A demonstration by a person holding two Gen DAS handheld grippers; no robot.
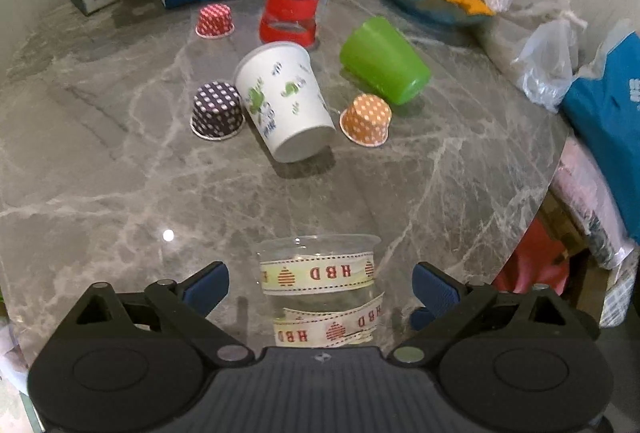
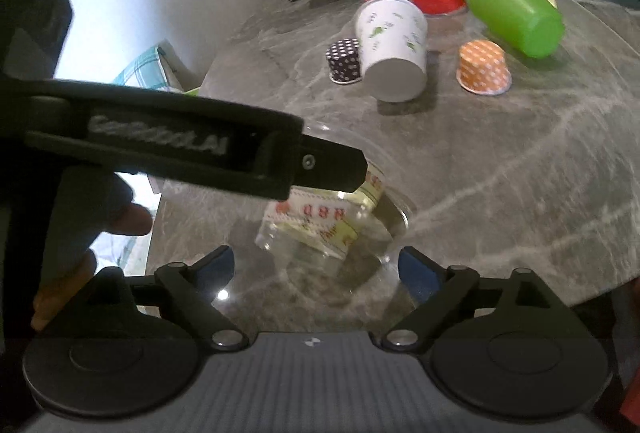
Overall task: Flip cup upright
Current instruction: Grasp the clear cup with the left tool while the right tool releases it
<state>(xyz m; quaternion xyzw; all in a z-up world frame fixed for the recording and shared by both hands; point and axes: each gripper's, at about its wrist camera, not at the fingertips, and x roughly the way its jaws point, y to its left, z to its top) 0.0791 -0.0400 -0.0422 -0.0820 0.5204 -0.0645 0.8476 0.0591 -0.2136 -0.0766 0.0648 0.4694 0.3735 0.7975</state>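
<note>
We see the left gripper [image 1: 320, 287]: matte black body, ribbed grey centre panel, round pivot discs, silver rivets, blue finger pads [image 1: 208, 287]. The right gripper [image 2: 316, 267] matches. On the left one's side, raised lettering, one screw; bare fingertips [image 2: 128, 219] beneath.

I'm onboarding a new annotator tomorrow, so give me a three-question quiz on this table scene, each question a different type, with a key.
1. True or false: the left gripper is shut on the clear cup.
2. The green cup is: A) upright, B) lying on its side, C) stacked on another cup.
3. Fill in: the small cup right beside the white paper cup, opposite the orange dotted cup, is dark ____ with white dots.

Key: 1 false, the jaws stand open on either side of it; 2 B; 3 purple, the purple dotted cup.
</note>
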